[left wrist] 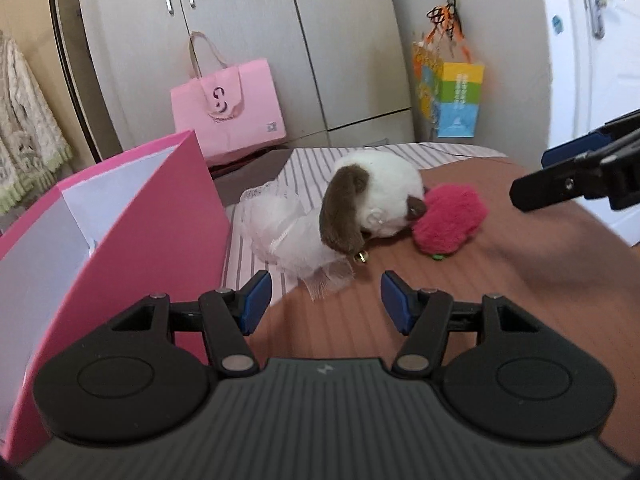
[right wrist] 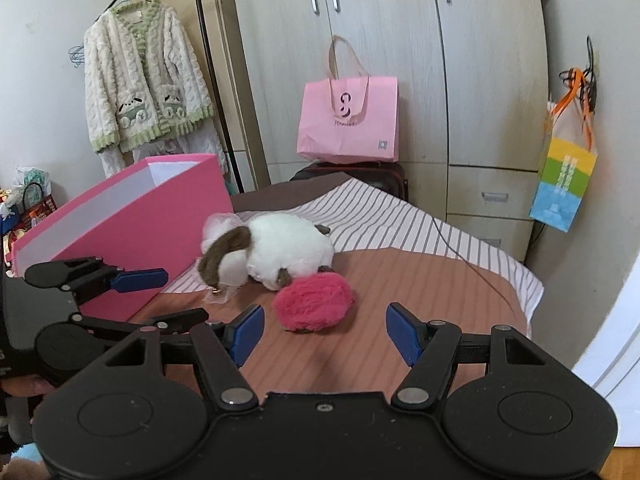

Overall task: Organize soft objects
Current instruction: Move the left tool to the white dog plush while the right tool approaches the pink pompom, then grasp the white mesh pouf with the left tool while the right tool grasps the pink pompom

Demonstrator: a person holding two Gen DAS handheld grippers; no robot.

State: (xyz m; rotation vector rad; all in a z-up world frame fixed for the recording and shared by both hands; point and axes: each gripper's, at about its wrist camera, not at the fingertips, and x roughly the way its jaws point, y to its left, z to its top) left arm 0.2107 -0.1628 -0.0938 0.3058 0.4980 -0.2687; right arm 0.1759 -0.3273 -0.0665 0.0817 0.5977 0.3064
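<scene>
Left gripper (left wrist: 324, 300): jaws parted, nothing between blue pads (left wrist: 256, 300), bedspread (left wrist: 500, 248) below. Right gripper (right wrist: 324, 334): jaws wider apart, empty too.

Frame centre, just past both: one white plush dog (left wrist: 380, 200) with brown ears and lace frill, one pink fluffy toy (left wrist: 448, 220) touching its right side. Neither gripped.

Left of frame: one open pink box (left wrist: 160, 232), beside dog. Behind, against wardrobe (right wrist: 400, 40): one pink paper bag (right wrist: 348, 120). Right: one striped coloured bag (right wrist: 564, 184) hanging. Upper left, right view: one fleece jacket (right wrist: 140, 80).

both wrist views low over the bed (left wrist: 460, 280), facing wardrobe (right wrist: 384, 40), sharing plush dog (left wrist: 380, 200)
</scene>
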